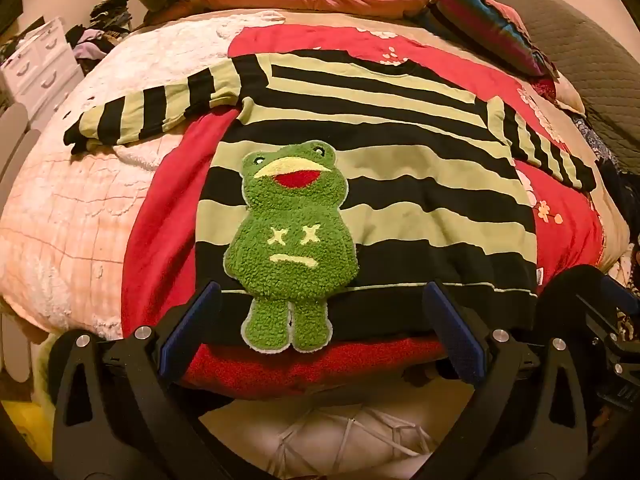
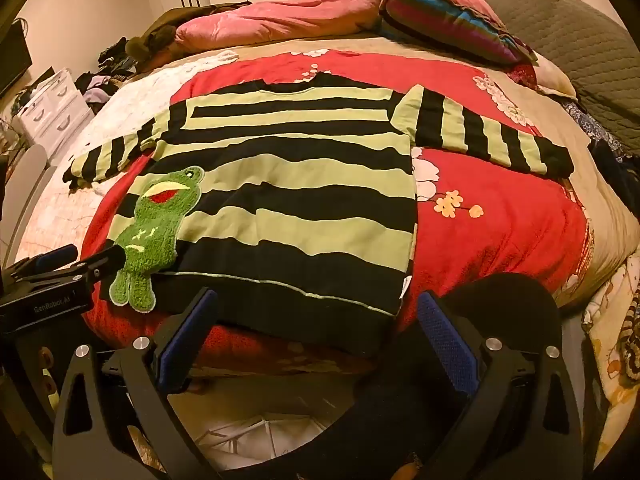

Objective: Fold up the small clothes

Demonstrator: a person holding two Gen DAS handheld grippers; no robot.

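One knit sweater (image 1: 400, 184), striped black and pale green, lies flat on a red fleece blanket (image 2: 500, 224) on the bed, both sleeves spread. One fuzzy green frog patch (image 1: 292, 248) hangs over its hem. Two grippers hover at that hem, left gripper (image 1: 320, 332) and right gripper (image 2: 316, 340), both spread wide, grasping nothing.

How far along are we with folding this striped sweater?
Done: the striped sweater lies spread flat on the red blanket, frog patch up, both sleeves out. In hand: the left claw and right claw hang open at the hem, gripping nothing. Left: every fold, sleeves and body alike.
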